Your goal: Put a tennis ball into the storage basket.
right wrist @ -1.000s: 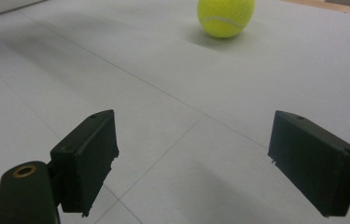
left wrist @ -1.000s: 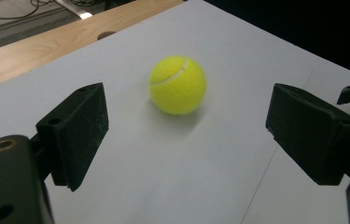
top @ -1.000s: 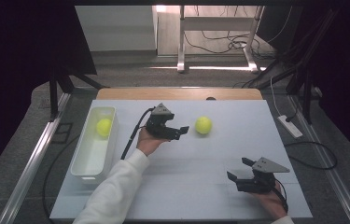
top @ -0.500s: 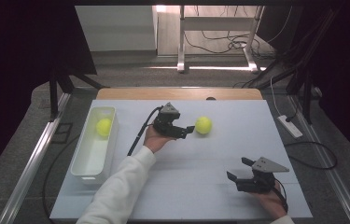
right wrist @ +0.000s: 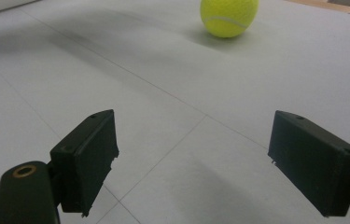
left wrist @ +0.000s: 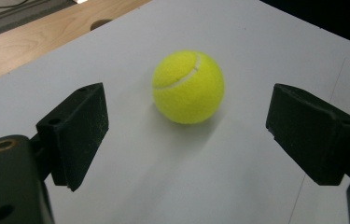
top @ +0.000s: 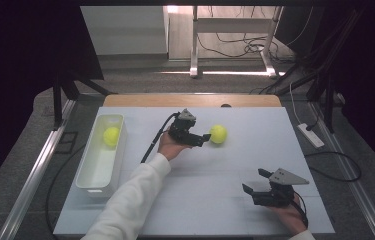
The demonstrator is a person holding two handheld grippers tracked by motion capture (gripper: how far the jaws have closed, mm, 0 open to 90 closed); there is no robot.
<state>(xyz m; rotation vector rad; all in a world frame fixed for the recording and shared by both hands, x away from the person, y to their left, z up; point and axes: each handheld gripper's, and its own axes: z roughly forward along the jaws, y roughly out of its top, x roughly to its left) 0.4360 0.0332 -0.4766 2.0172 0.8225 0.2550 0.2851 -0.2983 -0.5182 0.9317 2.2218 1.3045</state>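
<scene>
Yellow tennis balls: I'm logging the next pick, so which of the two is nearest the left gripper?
The yellow tennis ball lying on the bare white table, just ahead of the open left gripper; the other yellow tennis ball sits in the white plastic bin.

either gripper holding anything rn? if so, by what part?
Nothing held. Left gripper is open, the tennis ball sitting untouched ahead of its jaws. Right gripper is open over bare table.

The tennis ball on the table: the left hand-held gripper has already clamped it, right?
Not clamped. The left hand-held gripper is open, and the tennis ball lies free on the table ahead of its jaws, touching neither, as the left gripper view shows.
</scene>
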